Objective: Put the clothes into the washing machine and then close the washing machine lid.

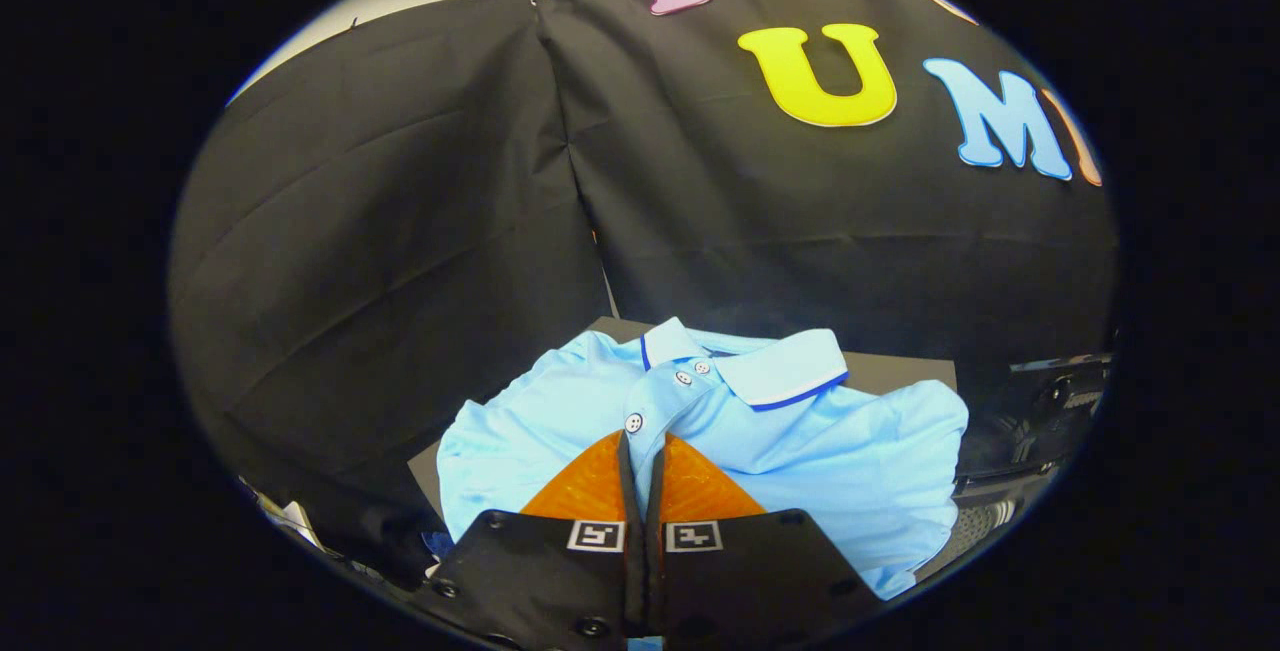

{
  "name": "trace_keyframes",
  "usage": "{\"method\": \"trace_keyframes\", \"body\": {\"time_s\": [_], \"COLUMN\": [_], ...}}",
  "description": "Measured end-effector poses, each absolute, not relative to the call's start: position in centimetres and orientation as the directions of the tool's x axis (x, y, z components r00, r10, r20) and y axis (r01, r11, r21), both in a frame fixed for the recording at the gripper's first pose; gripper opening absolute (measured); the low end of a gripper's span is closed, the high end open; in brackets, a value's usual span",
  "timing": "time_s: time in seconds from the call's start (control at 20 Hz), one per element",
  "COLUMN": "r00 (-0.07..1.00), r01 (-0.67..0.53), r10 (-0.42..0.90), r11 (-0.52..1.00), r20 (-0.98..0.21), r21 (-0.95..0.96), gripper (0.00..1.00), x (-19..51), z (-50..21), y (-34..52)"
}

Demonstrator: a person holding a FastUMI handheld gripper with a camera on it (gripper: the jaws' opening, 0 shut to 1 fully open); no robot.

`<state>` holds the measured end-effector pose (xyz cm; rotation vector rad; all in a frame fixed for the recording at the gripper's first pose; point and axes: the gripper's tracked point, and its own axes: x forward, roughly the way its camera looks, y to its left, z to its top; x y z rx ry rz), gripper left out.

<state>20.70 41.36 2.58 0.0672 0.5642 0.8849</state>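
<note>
A light blue polo shirt with a dark-trimmed collar and white buttons lies flat and folded on a dark board. My gripper hovers over the shirt's near half, with its fingertips at the button placket, just short of the lowest button. The fingers stand together with only a thin slit between them, and the cloth there looks smooth, not bunched or lifted. To the right of the shirt, a dark machine body with a grey ribbed part is partly in view.
The booth's black cloth wall hangs close behind the board and wraps round to the left. Small pale clutter lies low on the left, beside the board's near corner.
</note>
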Motion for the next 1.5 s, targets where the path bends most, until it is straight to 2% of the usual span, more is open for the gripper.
{"method": "trace_keyframes", "body": {"time_s": [0.55,1.5], "r00": [0.574,0.715], "r01": [-0.708,-0.577], "r10": [0.742,0.627], "r11": [0.663,0.779], "r20": [-0.348,-0.308], "r21": [0.245,0.245], "gripper": [0.01,0.02], "x": [21.7,25.2], "z": [8.1,10.0], "y": [35.0,20.9]}}
